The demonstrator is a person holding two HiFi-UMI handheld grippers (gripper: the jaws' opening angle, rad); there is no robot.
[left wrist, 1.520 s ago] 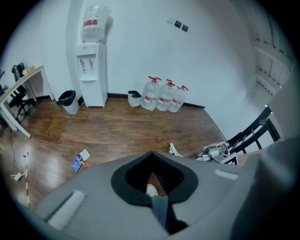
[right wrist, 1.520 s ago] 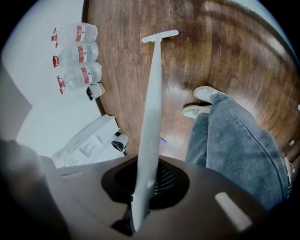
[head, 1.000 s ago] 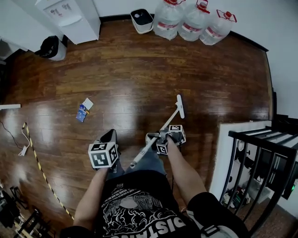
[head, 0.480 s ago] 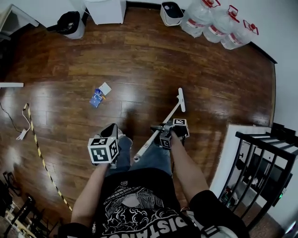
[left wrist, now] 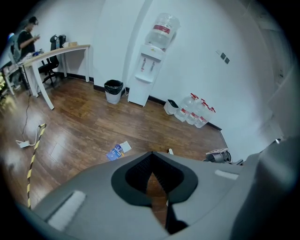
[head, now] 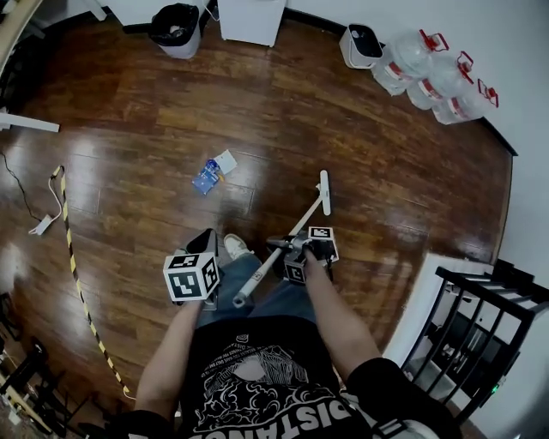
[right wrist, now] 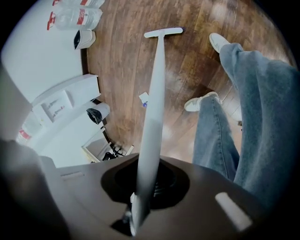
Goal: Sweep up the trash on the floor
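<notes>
Sweeping looks barely begun: the right gripper [head: 288,249] is clenched on the broom [right wrist: 154,93], whose broom head [head: 324,192] rests just ahead of it, while the trash [head: 214,174] lies unswept ahead and leftward, well beyond the closed, empty left gripper [left wrist: 151,161].

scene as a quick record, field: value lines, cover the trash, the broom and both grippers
trash: blue wrapper and white paper, side by side on the wood floor
broom: head apart from the trash, to its right in the head view
left gripper: shut, holding nothing
right gripper: shut on the broom handle
bin: black bin by the far wall
</notes>
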